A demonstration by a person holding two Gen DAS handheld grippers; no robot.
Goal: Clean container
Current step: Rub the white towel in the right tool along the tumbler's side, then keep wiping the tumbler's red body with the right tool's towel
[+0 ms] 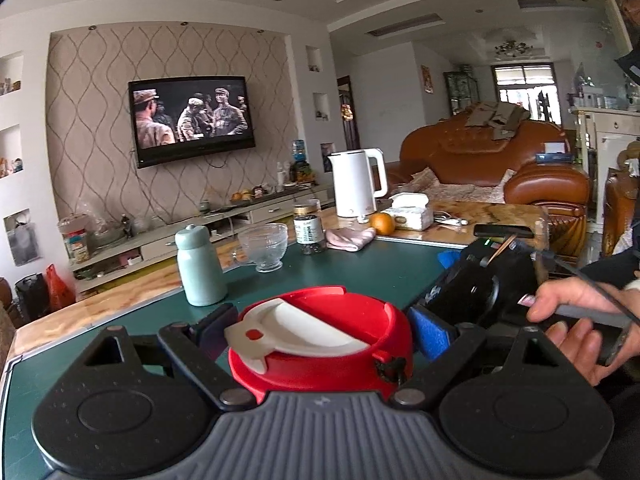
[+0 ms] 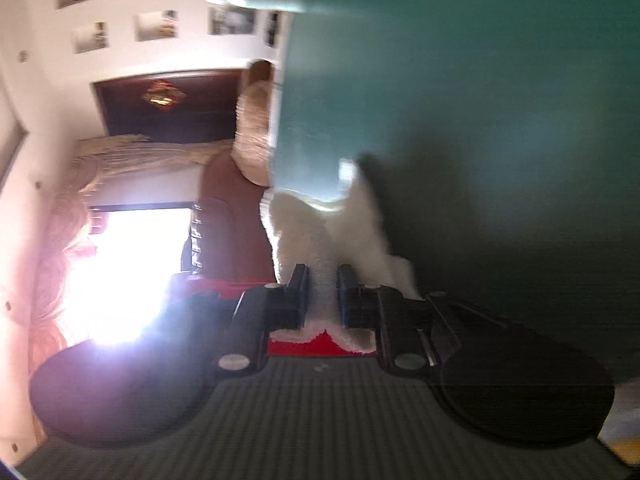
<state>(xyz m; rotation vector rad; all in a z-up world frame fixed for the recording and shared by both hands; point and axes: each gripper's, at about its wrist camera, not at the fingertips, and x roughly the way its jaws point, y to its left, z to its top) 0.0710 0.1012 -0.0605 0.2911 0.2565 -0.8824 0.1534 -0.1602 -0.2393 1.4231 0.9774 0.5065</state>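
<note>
Lower centre of the frame: left gripper [image 1: 320, 332] clamps the red container [image 1: 324, 344] above the green surface [image 1: 360, 268]. Right gripper [image 2: 323, 296] pinches a white cloth [image 2: 316, 232], blurred.

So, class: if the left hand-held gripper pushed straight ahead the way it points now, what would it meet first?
The left hand-held gripper already grips the red lidded container between its fingers. Beyond that, probably the clear glass bowl on the green table, though depth is uncertain.

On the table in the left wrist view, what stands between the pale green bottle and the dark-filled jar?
A clear glass bowl stands between the pale green bottle and the jar, seen in the left wrist view.
</note>
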